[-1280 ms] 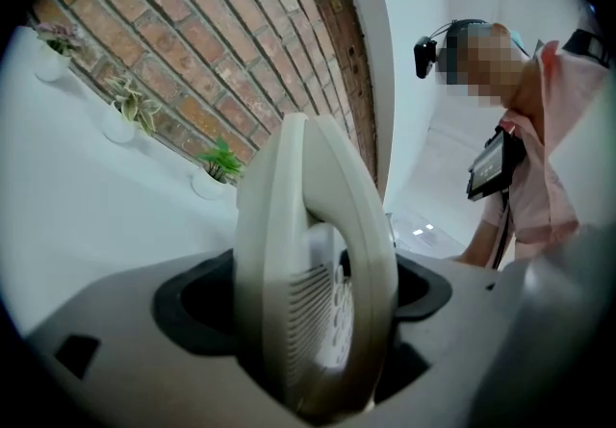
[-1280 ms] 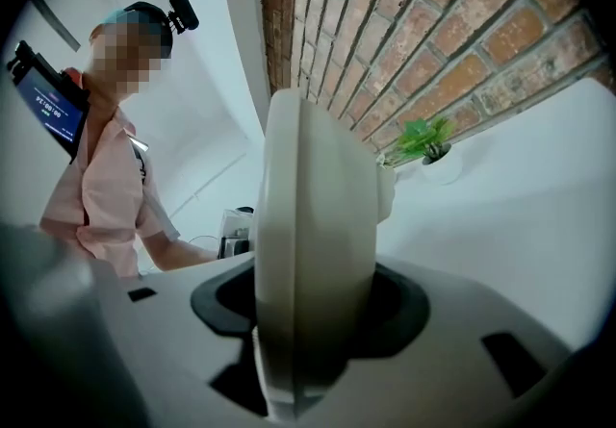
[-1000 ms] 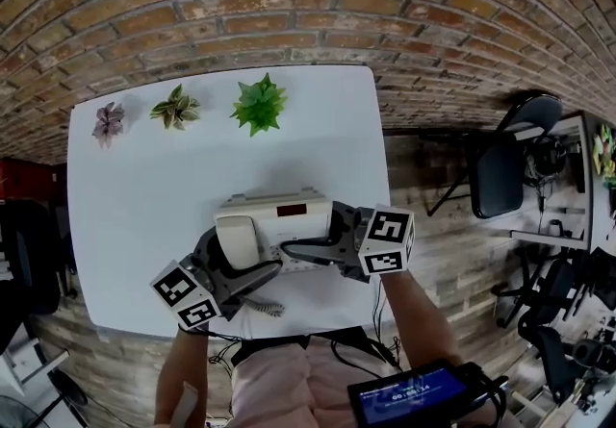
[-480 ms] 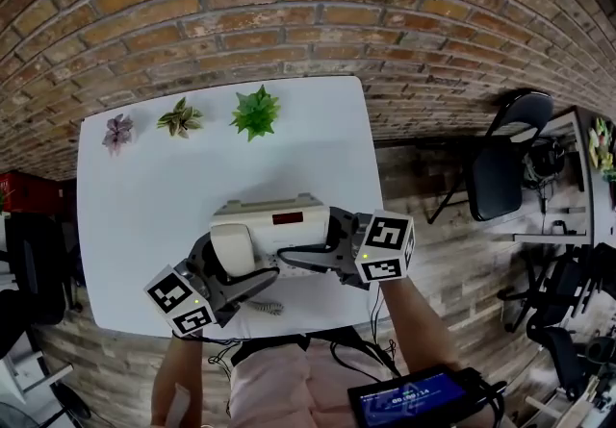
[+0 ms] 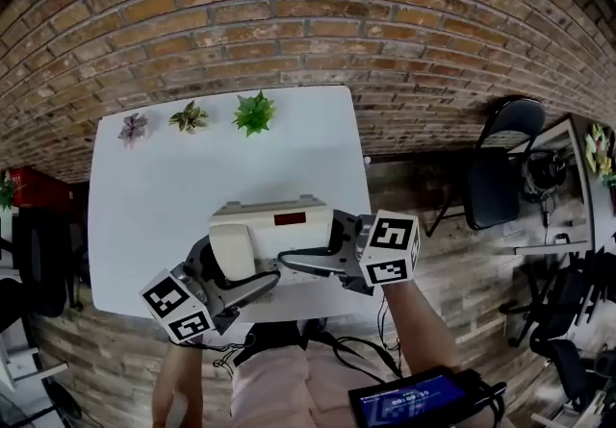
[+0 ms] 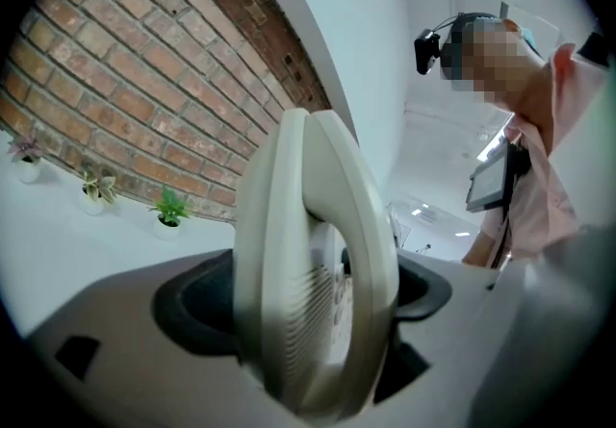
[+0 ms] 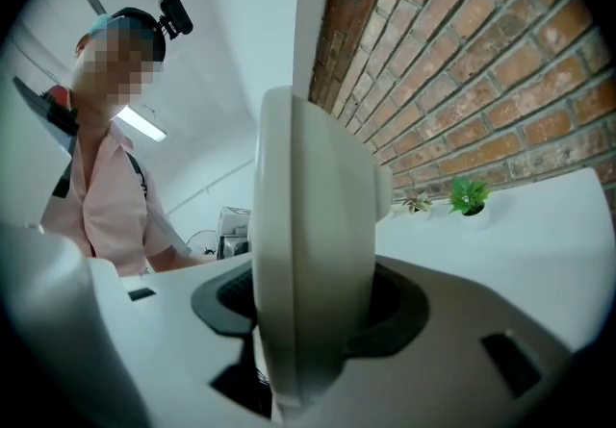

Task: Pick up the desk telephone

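The cream desk telephone [image 5: 279, 222], with its handset [image 5: 231, 251] in the cradle, hangs above the near edge of the white table [image 5: 154, 195]. My left gripper [image 5: 241, 282] is shut on the phone's left end, at the handset side. My right gripper [image 5: 303, 259] is shut on its right end. In the left gripper view the telephone [image 6: 308, 272] stands edge-on between the jaws of the left gripper [image 6: 313, 339]. The right gripper view shows the telephone [image 7: 308, 243] the same way, clamped in the right gripper [image 7: 308, 320]. The phone's cord is hidden.
Three small potted plants [image 5: 254, 113] [image 5: 189, 115] [image 5: 133, 127] stand along the table's far edge against the brick wall [image 5: 289, 22]. A dark chair [image 5: 500, 176] is on the wooden floor to the right. A tablet [image 5: 414, 397] hangs at the person's waist.
Both grippers have risen together with the telephone, lifting it off the table. The coiled cord that lay at the table's near edge is no longer seen there.
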Tool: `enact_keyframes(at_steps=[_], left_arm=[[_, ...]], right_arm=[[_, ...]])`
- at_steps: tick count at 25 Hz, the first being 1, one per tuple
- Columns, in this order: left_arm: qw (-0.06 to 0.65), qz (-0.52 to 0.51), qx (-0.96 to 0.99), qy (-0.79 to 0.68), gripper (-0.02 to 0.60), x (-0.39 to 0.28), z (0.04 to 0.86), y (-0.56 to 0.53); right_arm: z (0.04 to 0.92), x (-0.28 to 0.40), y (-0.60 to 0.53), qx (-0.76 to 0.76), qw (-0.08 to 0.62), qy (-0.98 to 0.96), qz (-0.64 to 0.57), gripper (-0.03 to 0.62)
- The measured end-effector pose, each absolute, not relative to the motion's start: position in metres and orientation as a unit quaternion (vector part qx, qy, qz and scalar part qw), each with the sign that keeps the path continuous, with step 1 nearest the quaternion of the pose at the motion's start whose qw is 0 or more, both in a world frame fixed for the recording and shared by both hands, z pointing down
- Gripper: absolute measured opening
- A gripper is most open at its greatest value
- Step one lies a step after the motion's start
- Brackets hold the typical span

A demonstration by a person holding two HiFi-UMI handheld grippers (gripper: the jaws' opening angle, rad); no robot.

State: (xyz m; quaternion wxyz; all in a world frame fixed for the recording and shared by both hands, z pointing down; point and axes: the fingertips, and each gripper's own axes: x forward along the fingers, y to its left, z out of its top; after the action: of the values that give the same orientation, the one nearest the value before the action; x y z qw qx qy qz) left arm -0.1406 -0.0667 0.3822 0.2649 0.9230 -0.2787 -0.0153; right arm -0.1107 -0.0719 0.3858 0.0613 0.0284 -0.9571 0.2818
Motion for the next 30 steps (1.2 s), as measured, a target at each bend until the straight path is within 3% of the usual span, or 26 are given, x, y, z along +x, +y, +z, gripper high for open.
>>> enact_keyframes(at_steps=[16,30], left_arm=[[0.254,-0.043,0.919,-0.297,0.454,-0.118,0.291,0.005],[0.257,-0.049,0.909,-0.325,0.456,-0.113,0.271,0.048]], right_arm=[[0.291,-0.088,-0.002,0.022,0.062,-0.964,0.259,0.224],[0.27,-0.084,0.04,0.0,0.065,-0.965,0.254,0.227]])
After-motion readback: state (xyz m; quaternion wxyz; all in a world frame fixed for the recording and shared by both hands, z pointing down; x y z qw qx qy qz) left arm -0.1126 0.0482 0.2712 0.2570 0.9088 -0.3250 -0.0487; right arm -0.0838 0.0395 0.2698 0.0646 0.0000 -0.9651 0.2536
